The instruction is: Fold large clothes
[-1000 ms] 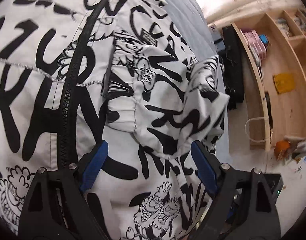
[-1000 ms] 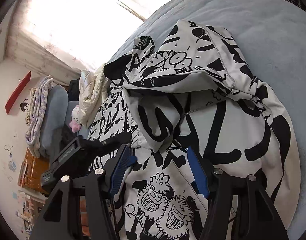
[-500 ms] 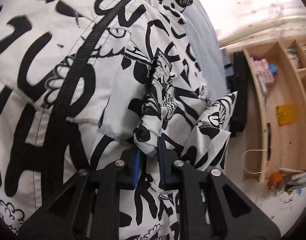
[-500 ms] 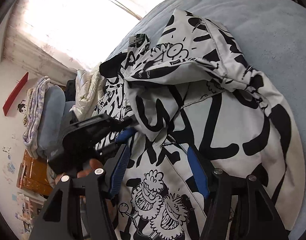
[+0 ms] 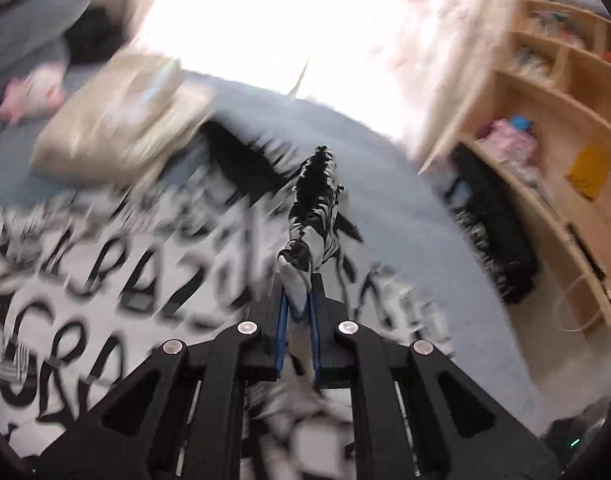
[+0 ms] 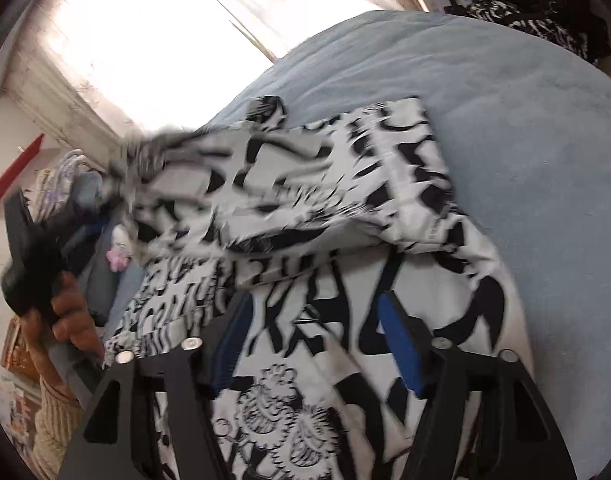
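A large white jacket with black graffiti print (image 6: 345, 264) lies on a grey-blue bed (image 6: 525, 120). My left gripper (image 5: 297, 304) is shut on a fold of the jacket's sleeve (image 5: 313, 216) and holds it lifted above the bed; the sleeve stands up between the blue pads. In the right wrist view the lifted sleeve (image 6: 209, 160) stretches to the left toward the left gripper's body (image 6: 29, 248), held by a hand. My right gripper (image 6: 317, 336) is open and empty, low over the jacket's front.
A beige folded garment (image 5: 117, 120) lies at the bed's far left. Wooden shelves (image 5: 553, 128) stand to the right, with dark clothes (image 5: 493, 232) beside the bed. A bright window (image 6: 145, 40) is behind the bed.
My left gripper has lifted the pinched sleeve up and away from the jacket's body; the view swung from the cloth to the room. The right gripper stayed open over the jacket.
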{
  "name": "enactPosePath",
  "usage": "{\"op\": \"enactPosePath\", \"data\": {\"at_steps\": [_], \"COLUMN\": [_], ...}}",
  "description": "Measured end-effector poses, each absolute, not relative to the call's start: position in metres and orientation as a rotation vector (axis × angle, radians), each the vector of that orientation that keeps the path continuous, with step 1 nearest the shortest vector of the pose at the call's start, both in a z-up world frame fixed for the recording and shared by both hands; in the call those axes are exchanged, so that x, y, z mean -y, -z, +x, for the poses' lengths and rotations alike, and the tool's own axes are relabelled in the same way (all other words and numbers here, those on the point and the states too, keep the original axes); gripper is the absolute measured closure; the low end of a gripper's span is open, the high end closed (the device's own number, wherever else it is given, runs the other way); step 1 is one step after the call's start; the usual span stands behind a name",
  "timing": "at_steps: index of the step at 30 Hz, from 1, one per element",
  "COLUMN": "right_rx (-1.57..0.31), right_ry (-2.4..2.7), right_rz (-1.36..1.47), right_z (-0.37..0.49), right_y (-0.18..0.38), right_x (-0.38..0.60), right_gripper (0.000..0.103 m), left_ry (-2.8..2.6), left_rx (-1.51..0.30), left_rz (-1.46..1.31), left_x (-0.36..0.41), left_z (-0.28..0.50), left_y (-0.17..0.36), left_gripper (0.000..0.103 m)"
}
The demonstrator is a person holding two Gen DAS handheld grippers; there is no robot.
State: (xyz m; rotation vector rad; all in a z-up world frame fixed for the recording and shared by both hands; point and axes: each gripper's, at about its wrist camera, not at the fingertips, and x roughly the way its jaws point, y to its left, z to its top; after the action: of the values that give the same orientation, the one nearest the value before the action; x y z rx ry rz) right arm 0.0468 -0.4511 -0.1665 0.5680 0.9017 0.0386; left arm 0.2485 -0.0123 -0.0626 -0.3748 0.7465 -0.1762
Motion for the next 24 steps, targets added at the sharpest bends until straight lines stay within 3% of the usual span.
{"op": "enactPosePath", "data": {"at_steps": [4,5,8,11,12,18,22,23,24], "right_rx": [-0.926,-0.925,-0.919,-0.924,-0.931,-1.024,-1.061,-1.073,-1.091], "right_ry": [0.016,0.028,0.073,0.105,0.111,0.134,0.162,0.164,0.159], "right_rz": [0.554,0.552,0.562,0.583,0.583,0.618,0.645,0.660,0.675], "right_z": [0.056,0.059,0.081,0.116,0.132,0.235,0.279,0.288,0.297], "right_y": [0.165,0.163,0.153,0.151,0.151,0.180,0.206,0.212,0.218], "right_x": [0.468,0.472,0.490,0.510,0.516,0.551,0.571,0.575,0.578], "right_gripper": [0.023,0.022,0.019,0.018,0.018,0.018,0.024,0.034,0.042], "left_ry": [0.098,0.087,0.125,0.115,0.110,0.139,0.146,0.155,0.168], "left_rx": [-1.056,-1.112,-1.105,-1.069,-1.056,-1.088,-1.080,-1.079,-1.084], "left_rz": [-0.435,-0.472,-0.594,-0.602,-0.597,-0.528,-0.452,-0.440,-0.423], "left_x": [-0.023,-0.034,-0.057,-0.065,-0.066,-0.062,-0.055,-0.052,-0.047], "left_z": [0.257,0.255,0.257,0.268,0.270,0.319,0.338,0.340,0.345], "left_y": [0.154,0.175,0.191,0.182,0.179,0.179,0.183,0.182,0.182], "left_gripper": [0.087,0.079,0.072,0.037,0.033,0.031,0.033,0.045,0.065]}}
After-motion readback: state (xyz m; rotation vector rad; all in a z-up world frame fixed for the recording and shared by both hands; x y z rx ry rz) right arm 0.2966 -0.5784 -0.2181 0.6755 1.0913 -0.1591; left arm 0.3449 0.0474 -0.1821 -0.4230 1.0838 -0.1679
